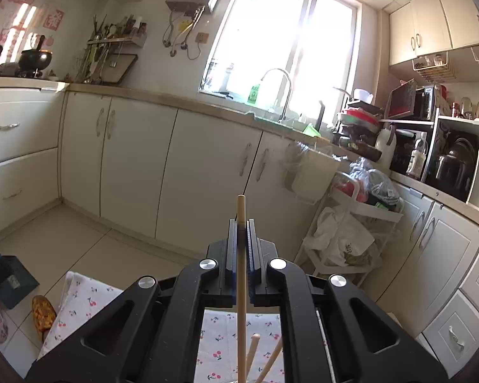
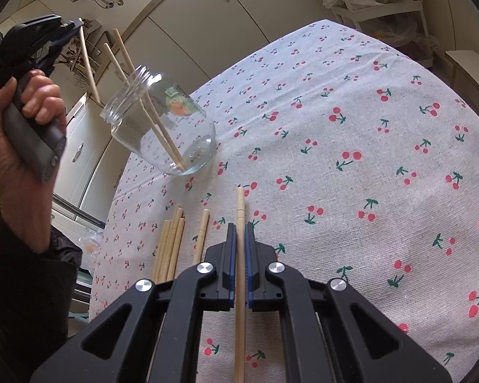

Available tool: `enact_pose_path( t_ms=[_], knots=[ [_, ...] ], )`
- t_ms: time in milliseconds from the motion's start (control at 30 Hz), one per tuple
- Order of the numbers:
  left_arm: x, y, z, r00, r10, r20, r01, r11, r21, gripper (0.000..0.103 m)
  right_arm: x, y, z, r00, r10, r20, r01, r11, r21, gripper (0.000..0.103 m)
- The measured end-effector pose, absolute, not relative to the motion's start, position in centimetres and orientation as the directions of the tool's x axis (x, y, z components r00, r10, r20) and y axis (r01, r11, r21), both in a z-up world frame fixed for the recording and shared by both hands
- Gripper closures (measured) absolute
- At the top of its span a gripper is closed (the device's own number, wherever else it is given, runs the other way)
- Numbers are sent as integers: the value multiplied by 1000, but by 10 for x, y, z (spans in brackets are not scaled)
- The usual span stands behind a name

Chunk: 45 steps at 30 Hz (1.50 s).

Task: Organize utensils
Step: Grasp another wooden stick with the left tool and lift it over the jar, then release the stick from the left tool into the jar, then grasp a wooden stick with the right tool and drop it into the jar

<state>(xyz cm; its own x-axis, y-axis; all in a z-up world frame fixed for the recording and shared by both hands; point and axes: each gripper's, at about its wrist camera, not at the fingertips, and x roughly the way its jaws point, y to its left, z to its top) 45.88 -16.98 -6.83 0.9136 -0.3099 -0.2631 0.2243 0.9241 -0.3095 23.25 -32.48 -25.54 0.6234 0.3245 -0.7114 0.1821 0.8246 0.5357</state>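
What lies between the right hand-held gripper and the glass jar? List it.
In the right wrist view, bare cherry-print tablecloth lies between the right hand-held gripper and the glass jar, crossed only by the tip of the chopstick it clamps.

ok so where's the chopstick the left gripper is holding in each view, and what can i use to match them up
Left wrist: the left gripper is shut on the chopstick, which runs up the lower centre, tip past the fingers.
Right wrist: the same chopstick is at upper left, hanging from that gripper beside the glass jar.
Shared landmark: the cherry-print tablecloth.
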Motion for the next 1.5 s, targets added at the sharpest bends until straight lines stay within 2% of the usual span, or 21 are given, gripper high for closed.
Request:
enact_pose_path(
  t_ms=[433, 767, 900, 1000, 1067, 1233, 1500],
  knots=[
    [445, -175, -111, 894, -318, -316, 235, 933, -274, 98, 233, -327, -256, 623, 327, -710, 186, 820, 541, 97],
    [416, -175, -134, 836, -340, -432, 290, 940, -178, 97, 230, -333, -256, 632, 331, -701, 199, 805, 559, 97],
    [404, -166, -135, 819, -346, -458, 297, 938, -178, 96, 229, -333, -255, 637, 325, -699, 201, 806, 557, 97],
    [395, -150, -135, 816, -336, -470, 276, 941, -194, 87, 229, -332, -254, 638, 324, -698, 199, 807, 556, 97],
    [388, -137, -134, 819, -322, -476, 256, 946, -200, 74, 229, -332, -254, 639, 326, -697, 197, 806, 558, 97],
    [367, -99, -146, 815, -280, -508, 199, 958, -208, 56, 227, -334, -236, 677, 353, -645, 181, 770, 612, 97],
    [346, -57, -199, 744, -243, -623, 105, 963, -249, 54, 259, -325, -134, 849, 319, -421, 11, 787, 617, 97]
  ],
)
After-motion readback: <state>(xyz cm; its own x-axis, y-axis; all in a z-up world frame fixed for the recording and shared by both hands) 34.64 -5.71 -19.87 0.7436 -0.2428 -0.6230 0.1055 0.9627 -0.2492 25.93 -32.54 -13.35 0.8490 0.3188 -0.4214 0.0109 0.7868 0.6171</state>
